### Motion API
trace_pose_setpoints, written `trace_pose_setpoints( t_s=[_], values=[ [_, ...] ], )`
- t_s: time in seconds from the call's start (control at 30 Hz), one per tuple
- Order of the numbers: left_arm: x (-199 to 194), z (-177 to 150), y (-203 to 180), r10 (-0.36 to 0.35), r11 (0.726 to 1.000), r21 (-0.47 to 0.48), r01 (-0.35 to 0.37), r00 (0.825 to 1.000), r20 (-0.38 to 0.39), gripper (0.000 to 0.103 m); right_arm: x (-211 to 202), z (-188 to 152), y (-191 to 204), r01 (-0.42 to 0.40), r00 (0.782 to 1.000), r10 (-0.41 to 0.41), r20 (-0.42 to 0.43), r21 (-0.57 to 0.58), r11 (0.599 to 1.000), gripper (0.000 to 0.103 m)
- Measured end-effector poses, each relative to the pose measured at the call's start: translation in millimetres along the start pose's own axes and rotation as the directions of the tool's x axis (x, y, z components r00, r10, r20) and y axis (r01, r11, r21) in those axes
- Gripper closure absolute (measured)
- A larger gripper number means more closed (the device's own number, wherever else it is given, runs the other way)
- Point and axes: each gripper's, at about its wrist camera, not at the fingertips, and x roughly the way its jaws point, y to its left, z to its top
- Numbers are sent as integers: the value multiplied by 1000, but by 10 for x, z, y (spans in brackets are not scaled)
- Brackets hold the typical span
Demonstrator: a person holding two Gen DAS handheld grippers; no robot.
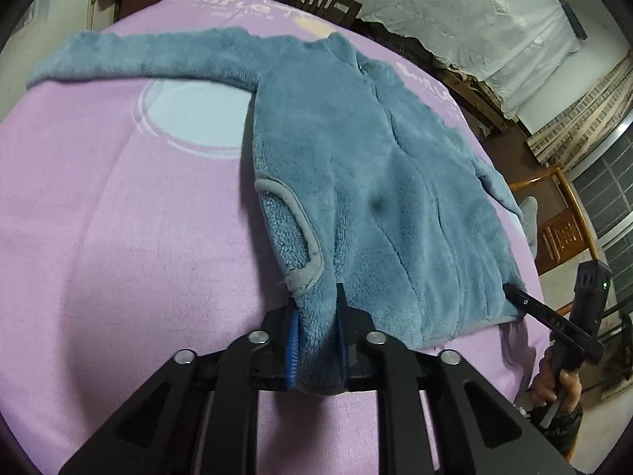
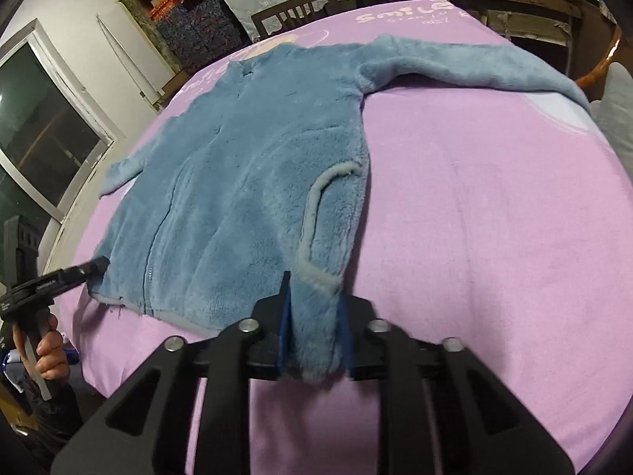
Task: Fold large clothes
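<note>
A blue fleece jacket (image 1: 376,158) (image 2: 245,158) lies flat, front up, on a lilac blanket (image 1: 118,217) (image 2: 494,217). In the left wrist view my left gripper (image 1: 316,308) is shut on the jacket's near hem corner, beside a grey-edged pocket (image 1: 300,237). The right wrist view has my right gripper (image 2: 314,293) shut on the other near hem corner, by its pocket (image 2: 316,229). Each view also catches the opposite gripper, the right gripper (image 1: 510,291) and the left gripper (image 2: 99,265), at the far hem corner. One sleeve (image 1: 118,59) stretches left, the other sleeve (image 2: 474,67) right.
A dark chair (image 1: 316,0) (image 2: 292,12) stands behind the blanket's far edge. A wooden chair (image 1: 561,229) stands at the right edge, a window (image 2: 39,118) on the left. A person's hand (image 1: 554,388) (image 2: 47,352) holds each gripper handle. White sheeting (image 1: 474,12) covers stacked goods behind.
</note>
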Motion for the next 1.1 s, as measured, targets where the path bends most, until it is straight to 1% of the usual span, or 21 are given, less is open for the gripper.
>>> trace_pose_setpoints(
  t_s=[0.03,0.07,0.13,0.2,0.27,0.37,0.43,0.5,0.6,0.63,0.67,0.7,0.73,0.77,0.8,0.83,0.87,0.9,0.97,1.07,1.1],
  values=[
    [-60,15,-33,41,999,15,-41,999,25,60,-88,-3,-8,11,999,-11,36,1,1000,64],
    [-128,14,-49,75,997,30,-77,996,55,38,-145,-9,11,20,997,-19,70,-1,1000,61],
    [-335,36,-92,139,988,49,-148,979,149,22,-310,74,29,55,990,-54,133,-9,998,61],
    [-443,119,-156,157,983,65,-173,968,196,22,-382,251,119,23,987,-18,157,-30,999,61],
    [-404,305,-309,139,982,102,-160,971,193,22,-318,454,284,-13,986,25,166,-75,997,61],
    [-172,588,-639,127,967,192,-168,970,209,22,-9,785,608,-59,986,79,145,-137,989,61],
    [74,771,-833,106,958,241,-154,974,201,22,326,1019,727,-106,989,120,91,-141,984,62],
    [325,908,-917,87,953,273,-134,980,177,22,570,1147,696,-95,992,103,67,-113,989,62],
    [759,1040,-865,144,952,253,-174,980,134,22,953,1204,532,-114,993,114,-14,-31,993,62],
    [943,1073,-787,160,957,230,-176,983,86,22,1016,1172,453,-118,993,118,-23,-13,993,64],
    [1047,1062,-733,171,960,214,-179,984,53,22,1001,1159,402,-147,989,147,-1,-12,989,64],
    [1126,1069,-685,184,961,206,-185,983,26,21,986,1172,370,-161,987,161,-15,-9,987,64],
    [1099,1061,-744,207,947,240,-215,976,62,20,961,1169,351,-165,986,165,-13,-3,986,64],
    [1099,1057,-761,214,942,254,-221,975,56,20,918,1176,324,-166,986,166,-2,5,986,64],
    [1128,1060,-787,221,938,266,-225,974,43,20,780,1207,263,-174,984,174,46,13,985,63],
    [1144,1067,-816,232,933,272,-234,972,39,20,657,1237,190,-175,981,173,93,19,984,58],
    [1137,1090,-844,229,933,277,-230,973,38,20,542,1271,109,-162,978,155,142,35,986,49],
    [1109,1132,-873,217,934,281,-220,975,43,20,383,1318,-77,-128,973,110,201,81,988,47],
    [1045,1241,-921,211,933,286,-221,975,65,19,188,1387,-513,-66,967,12,253,208,976,45],
    [990,1464,-977,232,922,286,-261,964,130,15,93,1366,-1103,-48,966,-57,252,393,918,44],
    [997,1493,-984,238,921,280,-271,960,145,15,94,1359,-1210,-40,966,-75,248,427,903,44]
  ],
)
